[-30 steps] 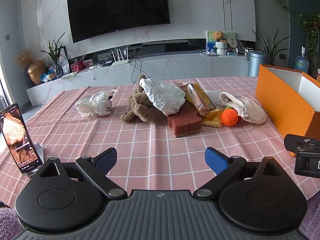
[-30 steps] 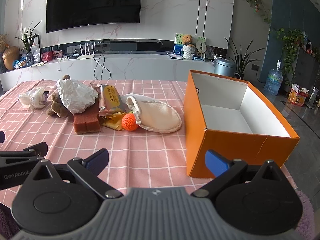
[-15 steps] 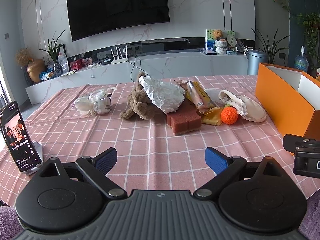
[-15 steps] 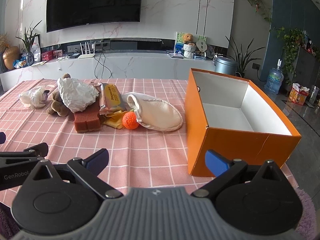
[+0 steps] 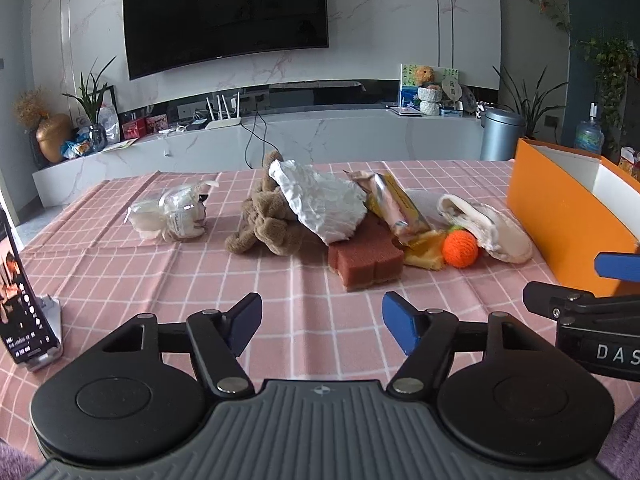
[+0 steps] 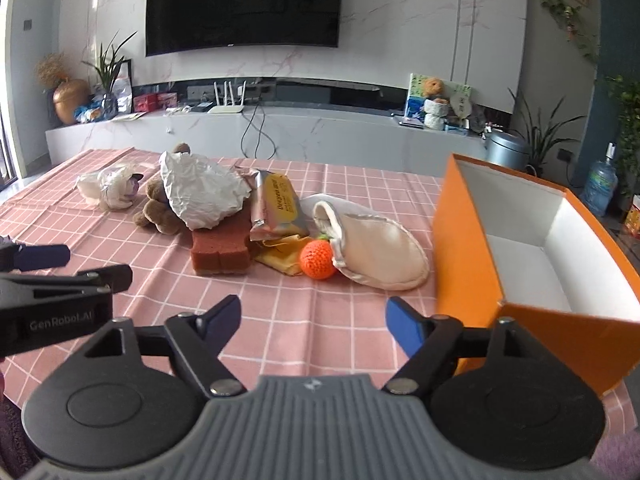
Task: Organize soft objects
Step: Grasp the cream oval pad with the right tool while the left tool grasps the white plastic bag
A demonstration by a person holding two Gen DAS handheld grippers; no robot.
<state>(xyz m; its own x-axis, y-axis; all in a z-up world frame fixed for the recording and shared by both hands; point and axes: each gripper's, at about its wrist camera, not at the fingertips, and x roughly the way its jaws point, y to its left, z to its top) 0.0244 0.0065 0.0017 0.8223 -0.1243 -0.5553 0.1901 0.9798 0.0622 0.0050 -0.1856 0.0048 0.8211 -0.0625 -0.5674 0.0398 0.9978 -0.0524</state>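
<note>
Orange box [image 6: 464, 240] at tablecloth [image 6: 312, 336] edge — foreground bare.

A pink checked tablecloth [image 5: 120, 264] was spread over the table, and a phone [image 5: 18, 300] was propped upright on a small stand at its left edge. A large dark television [image 6: 244, 4] was mounted on the marble wall above a long white console [image 6: 320, 136]. A white router [image 5: 224, 122], what may have been a metal bin [image 5: 502, 134], and a water bottle [image 6: 600, 186] were seen behind.
</note>
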